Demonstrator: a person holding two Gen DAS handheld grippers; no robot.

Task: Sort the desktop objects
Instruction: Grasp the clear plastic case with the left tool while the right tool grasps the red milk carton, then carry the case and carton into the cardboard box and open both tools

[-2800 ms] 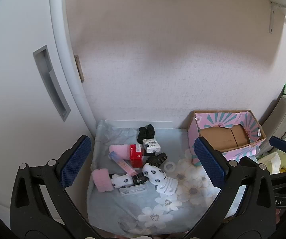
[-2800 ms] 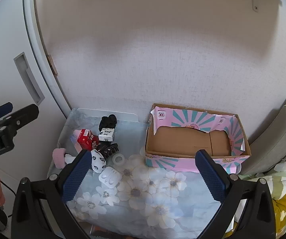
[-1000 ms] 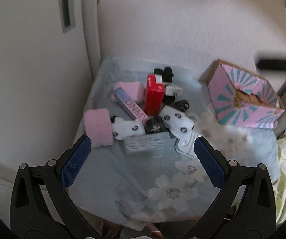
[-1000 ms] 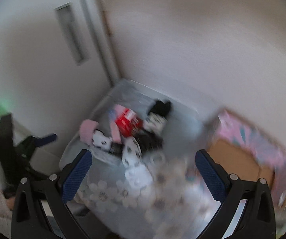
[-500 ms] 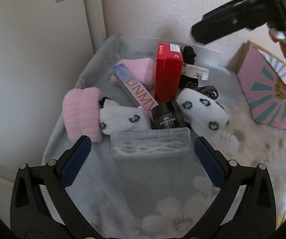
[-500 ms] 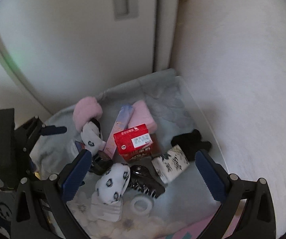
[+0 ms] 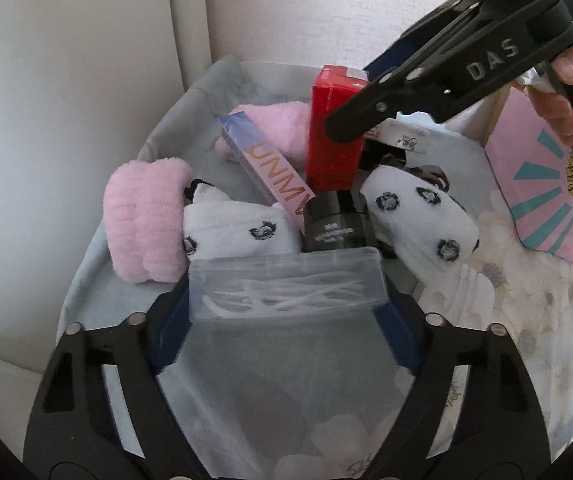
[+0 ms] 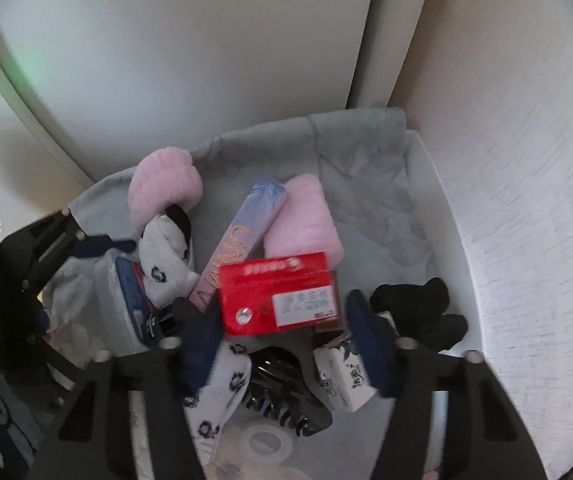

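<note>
Sorting barely begun: left gripper brackets the clear plastic case at the pile's near edge, right gripper straddles the upright red box, neither visibly clamped, everything still heaped on the worktop.

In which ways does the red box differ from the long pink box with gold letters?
The red box stands upright, while the long pink box lies flat on the cloth. The red box is plain red with a white label on top; the long pink box fades from blue to pink. The red box is wider and the long pink box slimmer. Both are rectangular cartons, and they touch each other.
</note>
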